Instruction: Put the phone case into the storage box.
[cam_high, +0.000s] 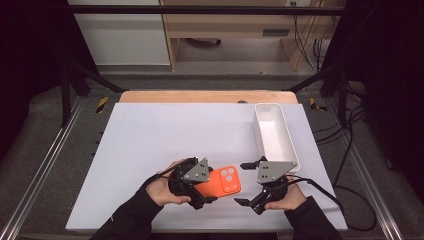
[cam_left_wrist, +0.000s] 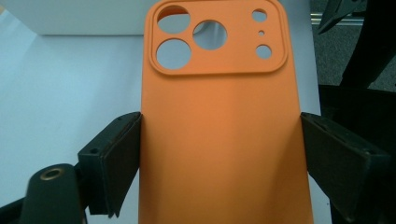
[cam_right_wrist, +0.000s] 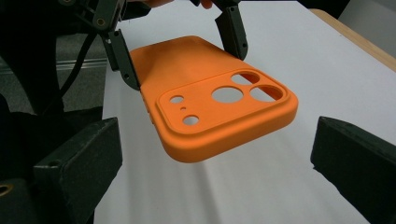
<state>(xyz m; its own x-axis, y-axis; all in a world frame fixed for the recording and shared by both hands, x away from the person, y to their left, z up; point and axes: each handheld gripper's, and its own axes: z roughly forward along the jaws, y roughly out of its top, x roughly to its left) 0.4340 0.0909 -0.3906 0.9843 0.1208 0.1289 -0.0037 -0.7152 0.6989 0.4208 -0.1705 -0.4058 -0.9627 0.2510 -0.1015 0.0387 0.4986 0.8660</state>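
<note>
on the white table (cam_high: 150, 135), the left gripper (cam_high: 210, 192) clamps an orange phone case (cam_high: 226, 181) at the near middle, the right gripper (cam_high: 246, 183) spreads its jaws just right of it, and a white tray (cam_high: 295, 150) stands far right.

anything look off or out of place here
Nothing stands out. The orange phone case is intact, clamped at its long edges by the left gripper and held above the white table. The right gripper is open and holds nothing. The white bin sits upright at the table's right, with nothing spilled.
</note>
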